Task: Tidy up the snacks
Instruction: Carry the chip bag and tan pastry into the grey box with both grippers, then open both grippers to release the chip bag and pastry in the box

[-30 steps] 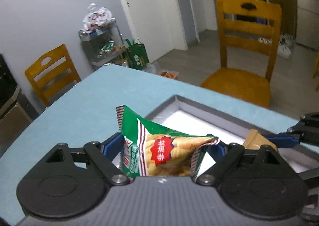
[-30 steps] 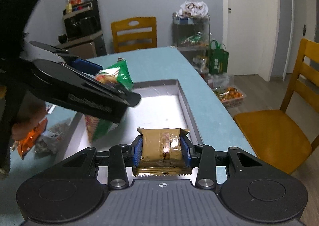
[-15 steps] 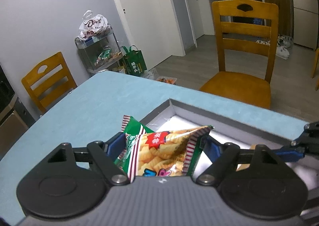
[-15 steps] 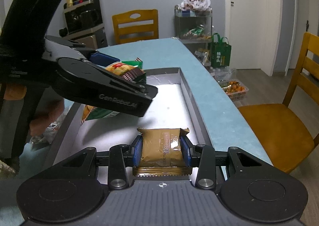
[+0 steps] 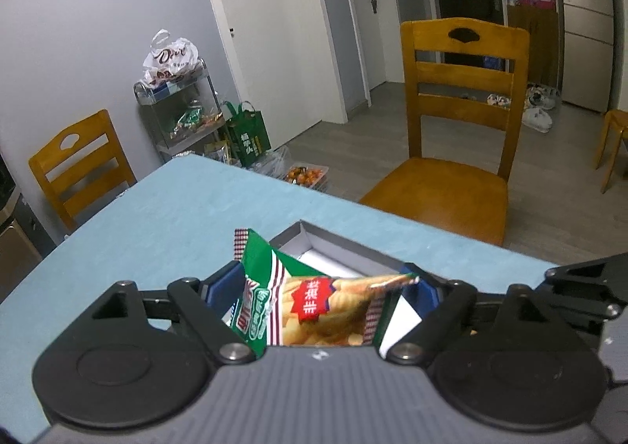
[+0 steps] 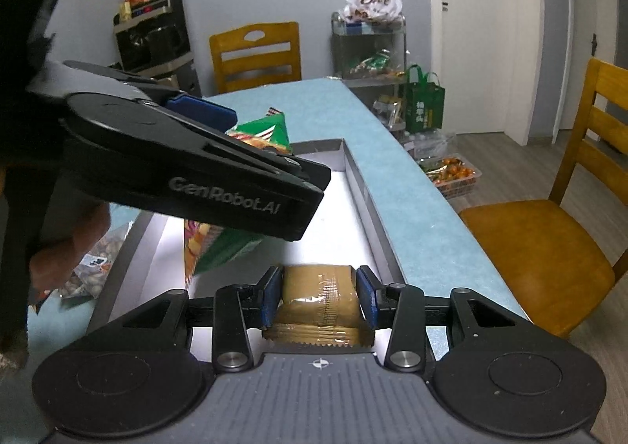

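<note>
Green chip bag (image 5: 314, 306) pinched in the left claw (image 5: 322, 287); right claw (image 6: 320, 289) clamps a brown packet (image 6: 318, 299).

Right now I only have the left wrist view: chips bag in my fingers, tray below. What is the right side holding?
Observer: The right gripper is shut on a brown snack packet, over the near end of the tray.
Operator: Is my bag inside the tray walls?
Observer: In the right wrist view, the green chips bag hangs over the tray floor, towards its left wall. I cannot tell whether it touches.
Operator: Anything still outside the tray?
Observer: Yes, loose snack packets lie on the table left of the tray.
</note>
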`<act>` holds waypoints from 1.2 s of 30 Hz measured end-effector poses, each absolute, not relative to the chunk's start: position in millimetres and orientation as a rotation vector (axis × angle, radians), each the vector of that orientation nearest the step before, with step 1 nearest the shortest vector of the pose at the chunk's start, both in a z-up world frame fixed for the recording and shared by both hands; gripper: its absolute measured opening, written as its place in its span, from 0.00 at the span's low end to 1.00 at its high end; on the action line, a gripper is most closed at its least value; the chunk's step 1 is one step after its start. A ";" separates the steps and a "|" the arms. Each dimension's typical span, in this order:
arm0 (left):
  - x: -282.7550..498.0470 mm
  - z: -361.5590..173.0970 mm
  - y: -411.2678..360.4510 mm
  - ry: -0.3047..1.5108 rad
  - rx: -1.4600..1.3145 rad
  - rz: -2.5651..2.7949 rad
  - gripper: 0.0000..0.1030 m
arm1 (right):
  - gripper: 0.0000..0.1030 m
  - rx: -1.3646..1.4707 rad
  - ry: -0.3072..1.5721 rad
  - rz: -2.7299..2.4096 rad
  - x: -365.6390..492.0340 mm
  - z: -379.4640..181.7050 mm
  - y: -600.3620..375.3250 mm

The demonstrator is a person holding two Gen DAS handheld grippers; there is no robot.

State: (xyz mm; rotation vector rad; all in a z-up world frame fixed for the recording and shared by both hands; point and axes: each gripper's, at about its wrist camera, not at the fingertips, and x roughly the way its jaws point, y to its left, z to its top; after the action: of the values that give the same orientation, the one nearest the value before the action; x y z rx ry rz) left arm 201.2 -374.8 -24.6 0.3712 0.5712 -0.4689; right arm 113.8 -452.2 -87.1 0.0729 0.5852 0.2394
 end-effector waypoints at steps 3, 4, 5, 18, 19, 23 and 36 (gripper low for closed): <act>193.6 -18.5 -373.0 0.555 0.370 -0.473 0.93 | 0.57 0.083 0.576 0.234 114.9 -84.3 -450.6; 191.0 -16.5 -372.3 0.546 0.373 -0.473 0.94 | 0.59 0.084 0.569 0.234 114.3 -83.4 -450.2; 187.9 -14.2 -371.5 0.537 0.377 -0.472 0.94 | 0.62 0.081 0.563 0.232 112.9 -82.2 -449.3; 154.6 13.8 -340.7 0.511 0.308 -0.489 0.98 | 0.95 0.063 0.507 0.229 88.3 -68.9 -440.4; 152.7 15.1 -335.6 0.514 0.300 -0.486 0.98 | 0.96 0.060 0.505 0.232 86.9 -67.3 -438.2; 145.1 19.4 -313.4 0.532 0.270 -0.462 0.98 | 0.99 0.038 0.495 0.250 79.7 -63.8 -428.1; 105.8 29.6 -208.4 0.542 0.233 -0.311 0.98 | 1.00 0.004 0.476 0.319 67.0 -44.2 -374.9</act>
State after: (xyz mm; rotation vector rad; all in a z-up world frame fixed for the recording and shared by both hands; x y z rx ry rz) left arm 105.8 -208.4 29.6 0.2326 0.5420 -0.3109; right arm 67.0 -374.9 -44.2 0.0041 0.4760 0.3190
